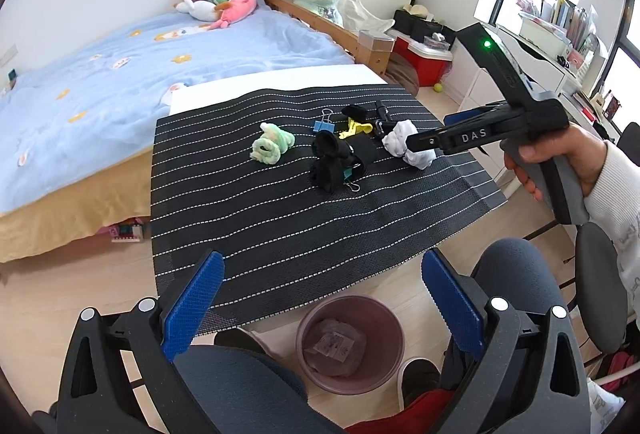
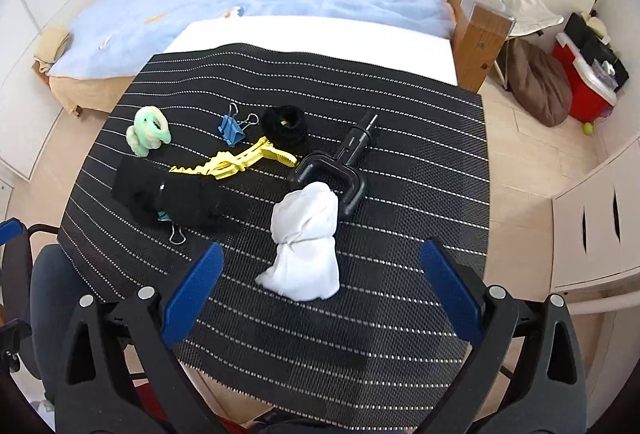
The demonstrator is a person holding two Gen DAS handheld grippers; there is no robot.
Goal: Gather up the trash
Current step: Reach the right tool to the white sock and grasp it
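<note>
A crumpled white wad (image 2: pixel 306 242) lies on the black striped mat (image 2: pixel 420 170), just ahead of my open right gripper (image 2: pixel 320 286); it also shows in the left wrist view (image 1: pixel 400 140), partly behind the right gripper's body (image 1: pixel 472 136). Farther back lie a green scrunchie (image 2: pixel 147 130), a black cloth (image 2: pixel 180 196), a blue binder clip (image 2: pixel 234 128), a yellow clip (image 2: pixel 240 160), a black scrunchie (image 2: pixel 285 126) and a black handle tool (image 2: pixel 340 170). My left gripper (image 1: pixel 324 294) is open and empty, held above the mat's near edge. A pink trash bin (image 1: pixel 350 342) with wrappers inside stands on the floor below.
A bed with a blue cover (image 1: pixel 120 66) and plush toys (image 1: pixel 224 0) lies behind the table. A red cooler (image 1: pixel 424 60) and white drawers (image 2: pixel 592 226) stand at the right. The person's knees (image 1: pixel 516 270) and an office chair (image 1: pixel 600 290) are near the bin.
</note>
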